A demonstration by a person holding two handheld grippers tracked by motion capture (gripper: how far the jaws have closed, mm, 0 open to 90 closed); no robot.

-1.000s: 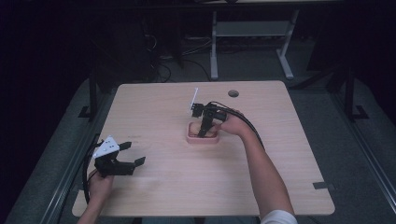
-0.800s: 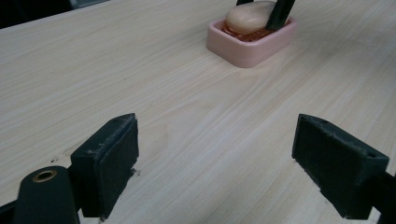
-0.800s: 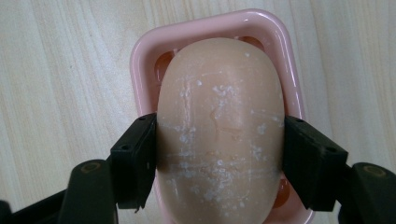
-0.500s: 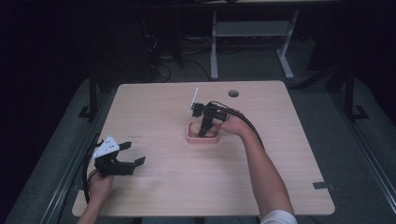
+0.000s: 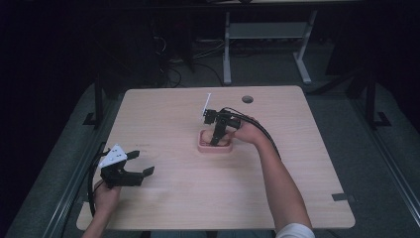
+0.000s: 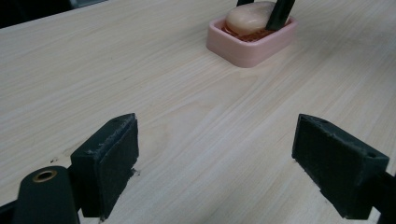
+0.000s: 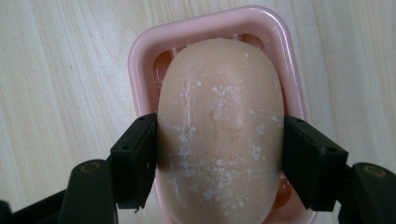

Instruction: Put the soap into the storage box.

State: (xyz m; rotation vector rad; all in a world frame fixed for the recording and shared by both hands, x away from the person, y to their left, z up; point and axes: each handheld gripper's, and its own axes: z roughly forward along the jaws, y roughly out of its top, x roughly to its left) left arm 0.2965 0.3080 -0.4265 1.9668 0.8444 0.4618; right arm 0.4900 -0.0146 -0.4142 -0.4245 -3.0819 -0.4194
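The wooden table [image 5: 297, 163] carried a pink soap dish [image 5: 214, 147] near its middle. My left gripper [image 5: 141, 167] hovered well toward me and left of the dish, jaws wide apart and empty. My right gripper [image 7: 219, 158] stood over the dish, pads pressed against both sides of the soap bar [image 7: 219, 130] lying in it.
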